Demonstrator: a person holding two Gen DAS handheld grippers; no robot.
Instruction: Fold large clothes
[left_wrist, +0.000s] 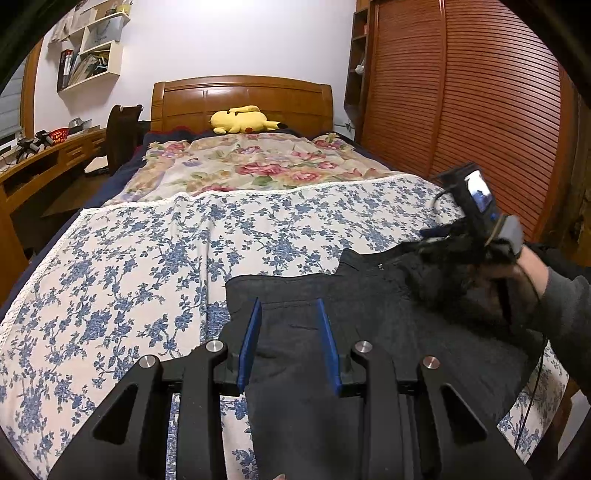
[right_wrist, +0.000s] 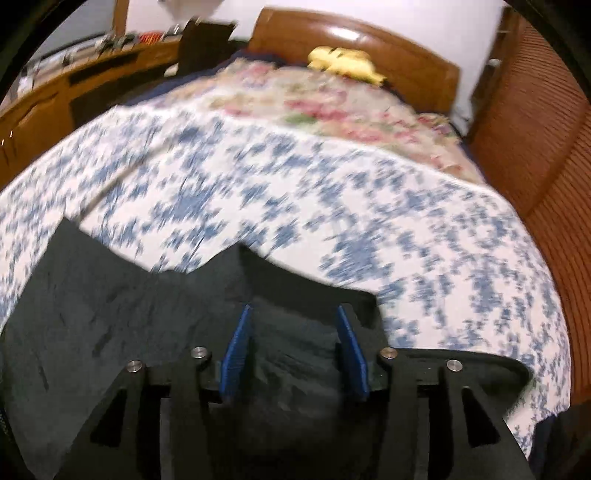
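Mid-fold on bed (left_wrist: 147, 258): left gripper (left_wrist: 290, 339) and right gripper (right_wrist: 295, 343), both half-open, empty over dark garment (left_wrist: 369, 332); next, regrip an edge.

Indoor light, moderate, warm-ish, even; source overhead, not seen. Left wrist view sharp: bedspread (left_wrist: 147, 258) print crisp, soft shadows only. Right wrist view heavily motion-blurred; bedspread print smeared, headboard (right_wrist: 354, 48) shows glare streak at 12 o'clock. Both views: strong fisheye bend, dark vignette at corners. Black garment (left_wrist: 314, 350) reads as near-featureless dark mass w/ little detail.
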